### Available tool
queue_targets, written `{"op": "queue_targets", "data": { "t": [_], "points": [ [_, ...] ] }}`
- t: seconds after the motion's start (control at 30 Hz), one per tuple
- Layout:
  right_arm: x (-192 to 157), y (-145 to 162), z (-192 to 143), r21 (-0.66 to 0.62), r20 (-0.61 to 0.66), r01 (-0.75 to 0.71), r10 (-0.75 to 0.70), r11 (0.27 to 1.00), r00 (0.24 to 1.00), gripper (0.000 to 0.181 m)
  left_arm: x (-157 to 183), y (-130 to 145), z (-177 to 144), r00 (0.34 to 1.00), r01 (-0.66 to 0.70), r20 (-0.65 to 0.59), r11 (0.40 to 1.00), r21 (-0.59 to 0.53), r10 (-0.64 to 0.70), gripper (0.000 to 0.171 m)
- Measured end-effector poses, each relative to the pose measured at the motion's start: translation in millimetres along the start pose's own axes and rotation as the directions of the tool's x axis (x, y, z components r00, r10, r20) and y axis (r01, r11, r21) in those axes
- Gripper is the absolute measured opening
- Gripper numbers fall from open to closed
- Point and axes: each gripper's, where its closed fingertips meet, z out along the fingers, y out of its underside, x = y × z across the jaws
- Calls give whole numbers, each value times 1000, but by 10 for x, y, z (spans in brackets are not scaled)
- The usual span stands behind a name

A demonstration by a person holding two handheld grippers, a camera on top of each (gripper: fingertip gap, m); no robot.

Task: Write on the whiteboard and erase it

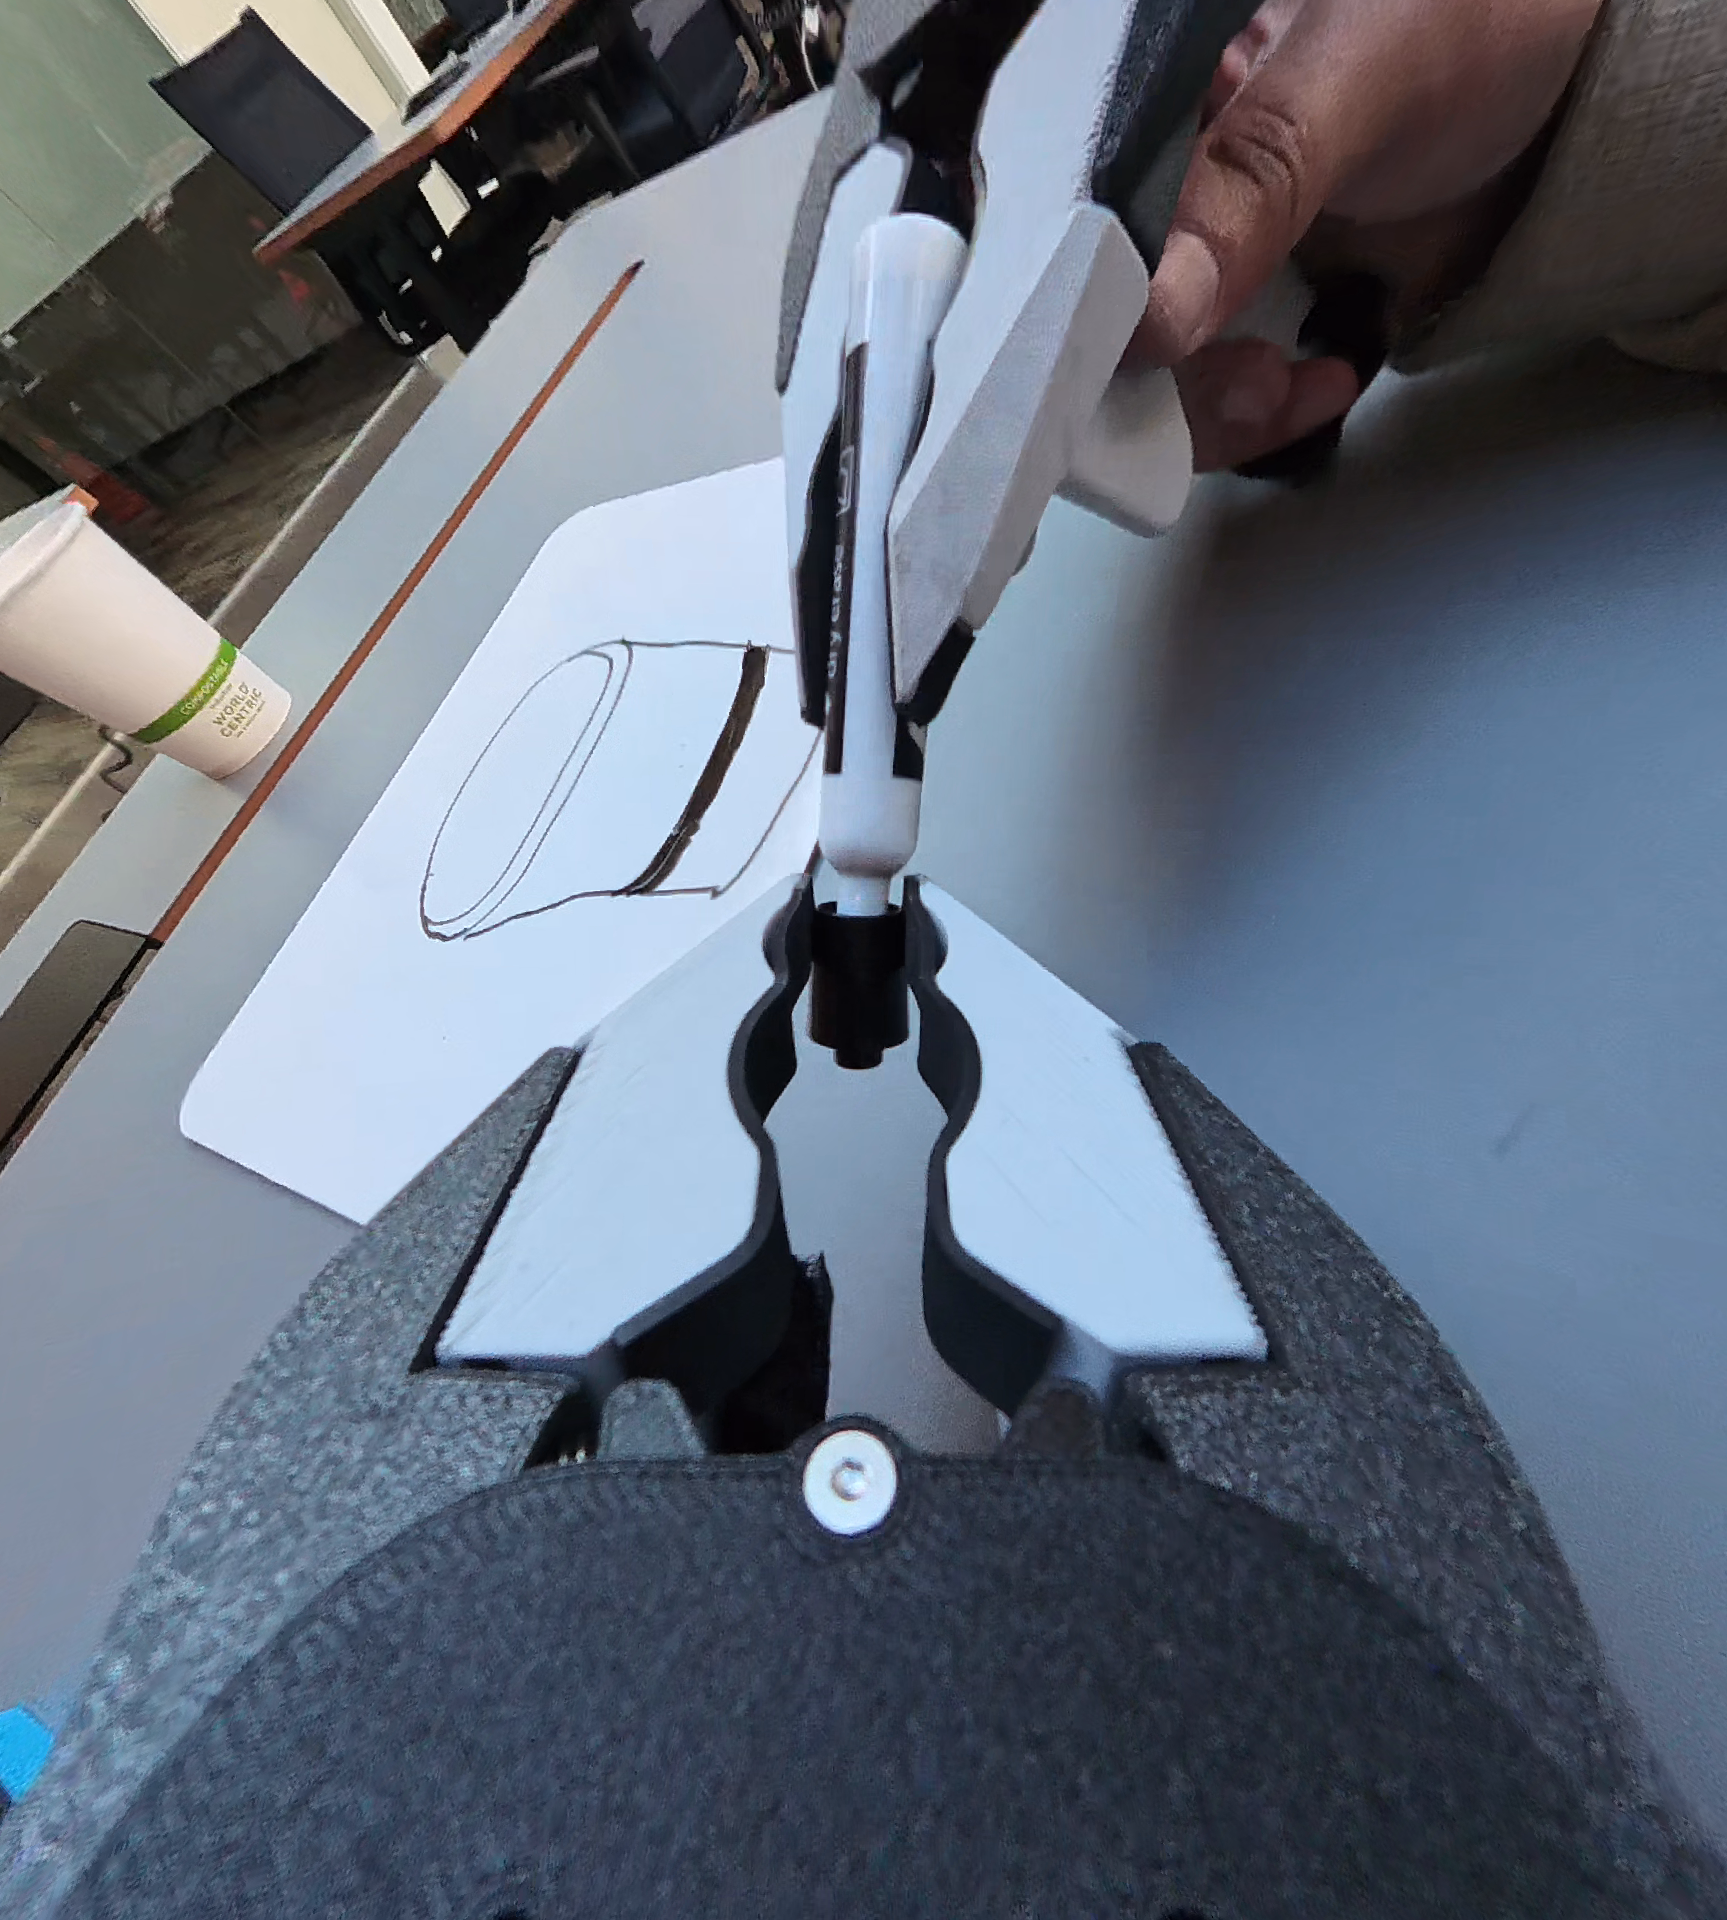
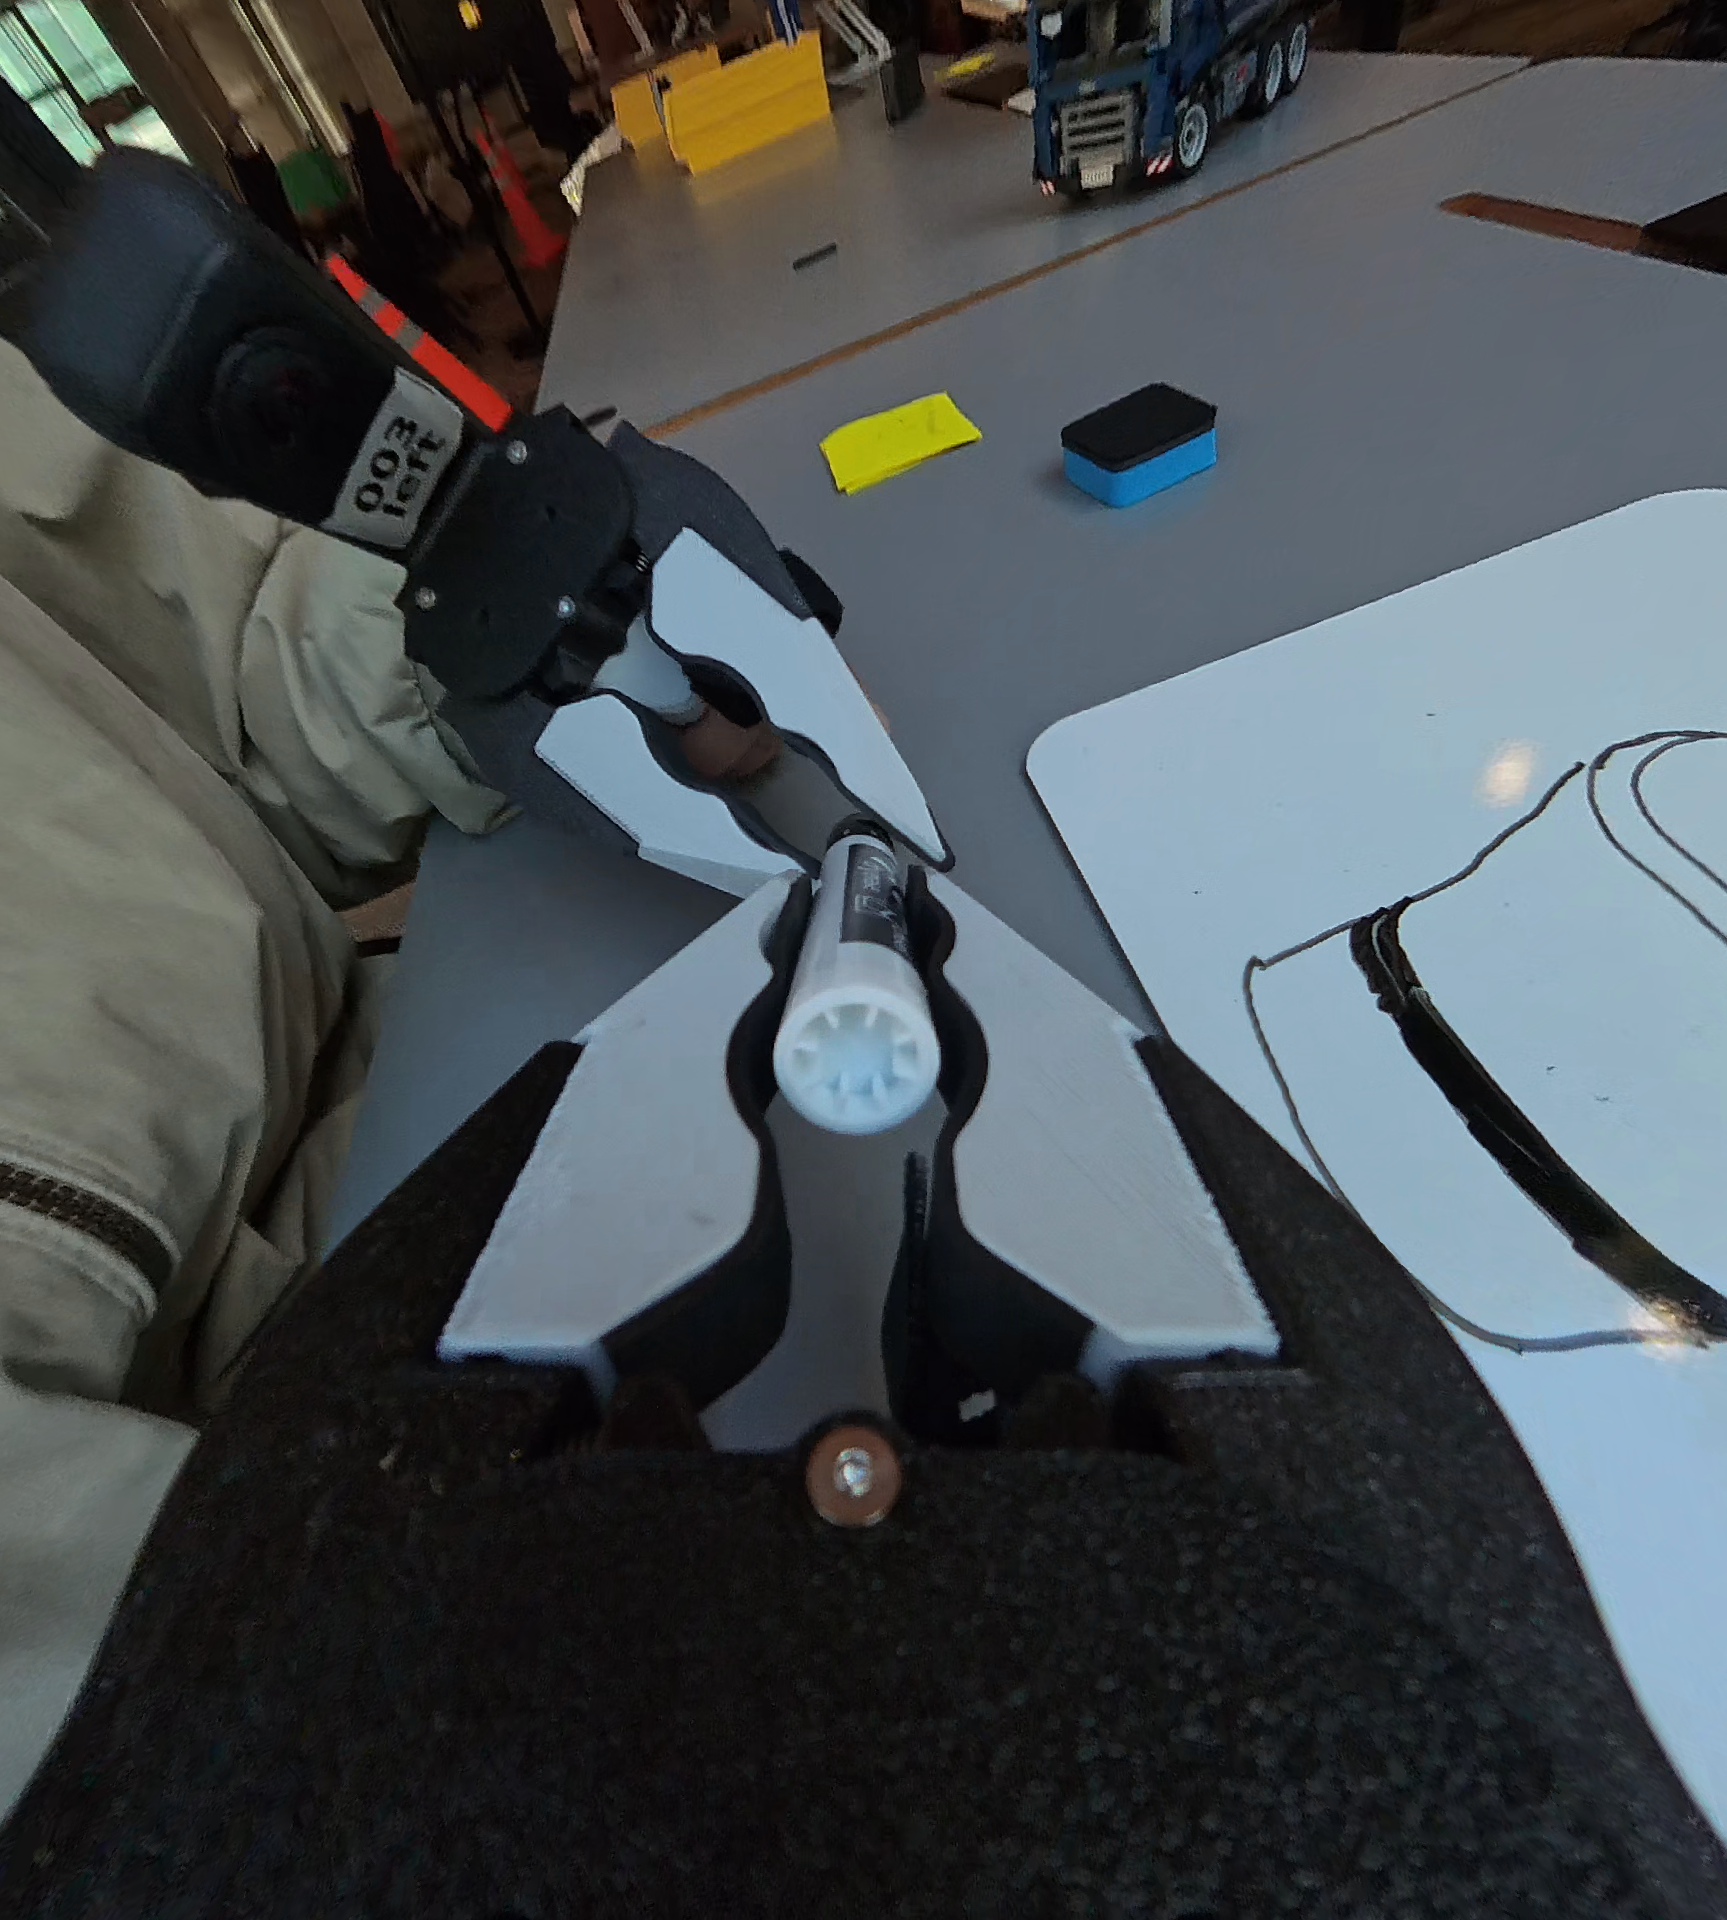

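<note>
My left gripper [image 1: 859,896] is shut on a small black marker cap [image 1: 859,987], held between its fingertips. My right gripper [image 1: 869,727] comes down from above, shut on a white marker [image 1: 864,623], whose narrow front end sits in the cap's mouth. In the right wrist view the right gripper [image 2: 859,894] grips the marker [image 2: 854,997] with its back end towards the camera. The left gripper [image 2: 864,844] meets it from the upper left with the cap [image 2: 859,831] at the marker's far end. Both hover over the grey table [image 1: 1358,935] beside a whiteboard [image 1: 371,1039].
The whiteboard [image 2: 1254,831] bears a black line drawing [image 1: 578,790] of a cup. A white paper cup [image 1: 111,644] stands at the table's left edge. A blue eraser [image 2: 1139,447], a yellow note [image 2: 900,442] and a blue toy truck [image 2: 1150,94] lie farther off. A person's beige sleeve [image 2: 59,831] is at left.
</note>
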Motion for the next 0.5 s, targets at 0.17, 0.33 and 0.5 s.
{"op": "queue_targets", "data": {
  "t": [0.17,0.33,0.5],
  "points": [
    [38,-50,-157,42,3,-16,16,999,1000,18,-48,80,-2,1000,-4,27,999,-40,5,44],
    [71,-10,-179,23,-22,-15,16,1000,1000,18,-50,173,-102,1000,-8,5,998,-65,8,48],
    [280,7,-329,21,-130,-35,37,999,991,18,38,296,-211,974,131,-166,984,-124,-151,42]
  ]
}}
